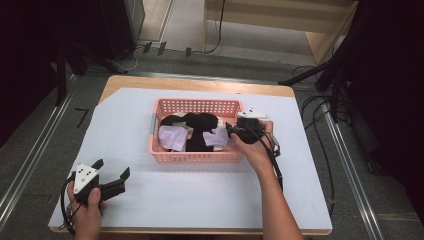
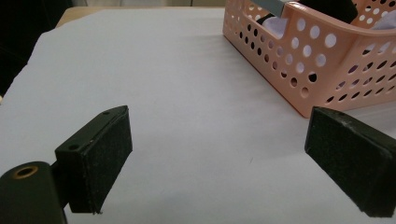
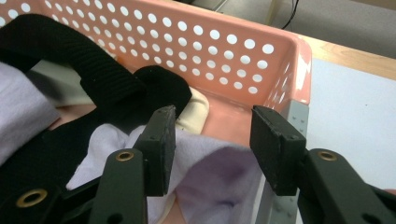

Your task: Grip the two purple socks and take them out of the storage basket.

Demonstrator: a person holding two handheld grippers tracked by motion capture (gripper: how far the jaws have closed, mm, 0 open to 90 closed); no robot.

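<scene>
Seen from above: a wooden counter covered by a pale lavender sheet, with a pink perforated plastic basket near the middle. Inside the basket, a tangle of black ribbed fabric, two pale lilac cloths and a bit of cream material.

Right gripper reaching in over the basket's right end, held in the person's right hand. Jaws spread partway, straddling a raised fold of the right-hand pale lilac cloth; pads seemingly not yet pressing on it, though the near side of the fold is hard to judge. Cloth lying in the basket's right end, beside the black fabric.

Left gripper low near the counter's front left corner, well apart from the basket. Jaws released wide, bare sheet between them.
</scene>
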